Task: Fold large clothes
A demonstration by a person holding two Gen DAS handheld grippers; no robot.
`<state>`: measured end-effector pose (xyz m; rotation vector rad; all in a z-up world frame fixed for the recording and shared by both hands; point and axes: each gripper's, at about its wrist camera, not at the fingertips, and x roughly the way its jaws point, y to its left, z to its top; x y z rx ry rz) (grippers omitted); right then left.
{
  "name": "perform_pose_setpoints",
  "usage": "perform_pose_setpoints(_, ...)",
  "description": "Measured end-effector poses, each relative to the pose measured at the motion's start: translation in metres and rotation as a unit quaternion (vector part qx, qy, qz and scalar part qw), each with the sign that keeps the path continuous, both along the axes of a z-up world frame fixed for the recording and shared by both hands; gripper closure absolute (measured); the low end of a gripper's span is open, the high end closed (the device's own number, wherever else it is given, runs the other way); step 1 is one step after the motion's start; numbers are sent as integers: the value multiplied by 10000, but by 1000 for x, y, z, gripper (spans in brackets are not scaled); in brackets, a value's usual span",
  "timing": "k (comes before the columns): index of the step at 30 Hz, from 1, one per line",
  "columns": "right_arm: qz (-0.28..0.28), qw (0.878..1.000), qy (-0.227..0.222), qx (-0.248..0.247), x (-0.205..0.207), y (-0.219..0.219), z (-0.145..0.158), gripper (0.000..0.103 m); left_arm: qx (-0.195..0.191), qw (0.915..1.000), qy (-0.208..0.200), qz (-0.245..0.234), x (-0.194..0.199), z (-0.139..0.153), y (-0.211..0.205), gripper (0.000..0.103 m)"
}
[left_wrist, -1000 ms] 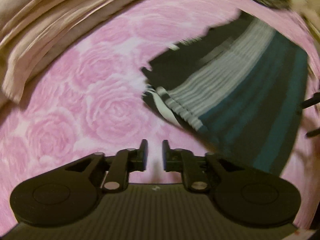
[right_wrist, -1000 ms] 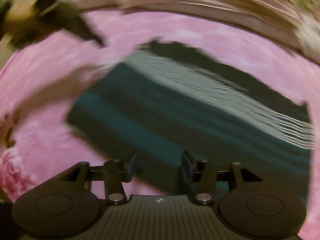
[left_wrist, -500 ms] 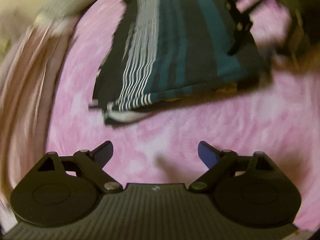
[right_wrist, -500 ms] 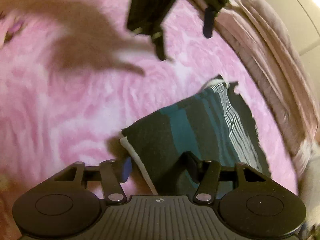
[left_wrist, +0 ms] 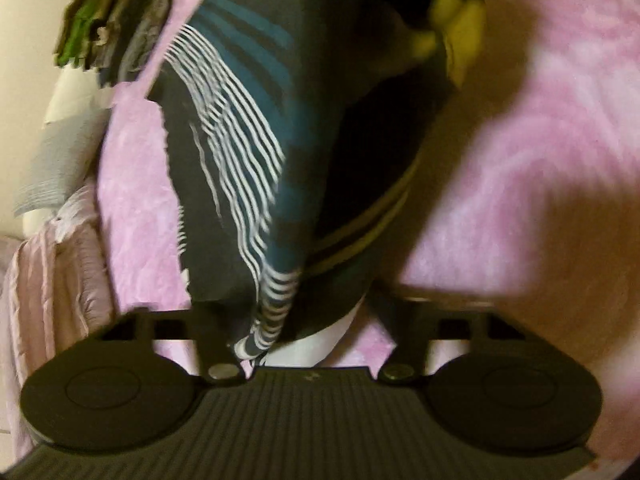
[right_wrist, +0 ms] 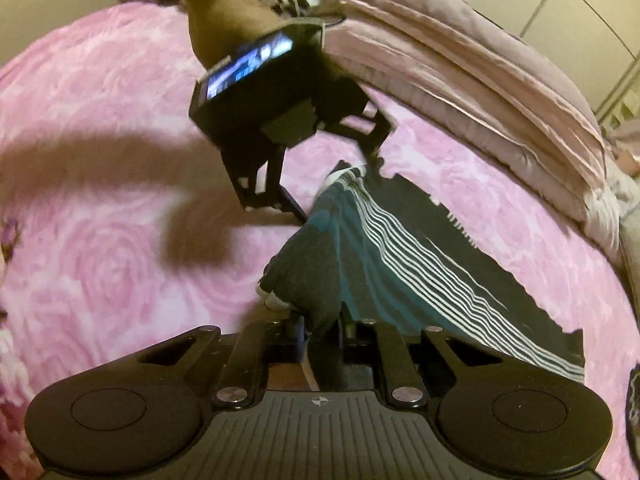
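Observation:
A folded dark garment (right_wrist: 400,260) with teal bands and thin white stripes lies on the pink rose blanket (right_wrist: 100,160). My right gripper (right_wrist: 320,332) is closing, and its pads pinch the garment's near edge, which rises in a ridge. At the far corner my left gripper (right_wrist: 336,186) straddles the cloth, one finger on each side. In the left wrist view the garment (left_wrist: 256,120) runs down between the jaws of the left gripper (left_wrist: 306,320). Those jaws are closing, and a gap still shows beside the cloth.
A pale pink quilt (right_wrist: 460,60) is bunched along the back of the bed. A stack of folded clothes (left_wrist: 108,28) sits past the blanket's edge. A person's forearm (right_wrist: 224,20) holds the left gripper. A blurred yellow shape (left_wrist: 460,20) lies beyond the garment.
The left gripper rolled, dropped onto the garment's far corner, opened wide and now narrows around it. The right gripper moved to the near edge and closed on it.

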<state>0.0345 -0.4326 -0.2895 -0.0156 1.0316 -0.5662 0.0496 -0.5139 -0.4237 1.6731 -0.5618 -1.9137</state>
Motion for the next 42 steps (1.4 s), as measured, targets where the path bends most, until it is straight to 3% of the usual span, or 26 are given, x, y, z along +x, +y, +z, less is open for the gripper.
perform_pose_setpoints(2,-35,10000,-20,89,-4,-2,4,93,44,9999,-69,-103,2,0,-1,82)
perform_pose_setpoints(5,-31,9998,-27,197,-4,-1,7,94,71,9999,67,57,4,15,-3,89)
perform_pose_setpoints(10,133,9994,-31,309,2,20,22,95,104,9989,269,360,2,56,17,91)
perform_pose_setpoints(18,254,9904,-581,1226,-1,74,55,95,823,9933,179,785,-8,114,100,91)
perform_pose_setpoints(21,-151,9827,-1069,1507,-18,67,72,95,958,9921,52,807,-14,145,91,91)
perform_pose_setpoints(24,-710,9721,-1593,1567,-47,46,92,95,1060,9908,28,843,-29,180,50,91)
perform_pose_setpoints(28,-1585,9505,-2178,1548,-102,12,113,95,1352,9892,-117,558,-66,212,-24,91)
perform_pose_setpoints(32,-2389,9204,-2563,1736,-159,-26,106,95,1701,9850,-198,200,-115,217,-106,91)
perform_pose_setpoints(35,-2911,8945,-2792,1928,-199,-52,88,95,2021,9787,-322,-130,-150,193,-159,91)
perform_pose_setpoints(42,-4073,8105,-3269,2651,-279,-104,19,95,2922,9541,-544,-363,-208,107,-245,90)
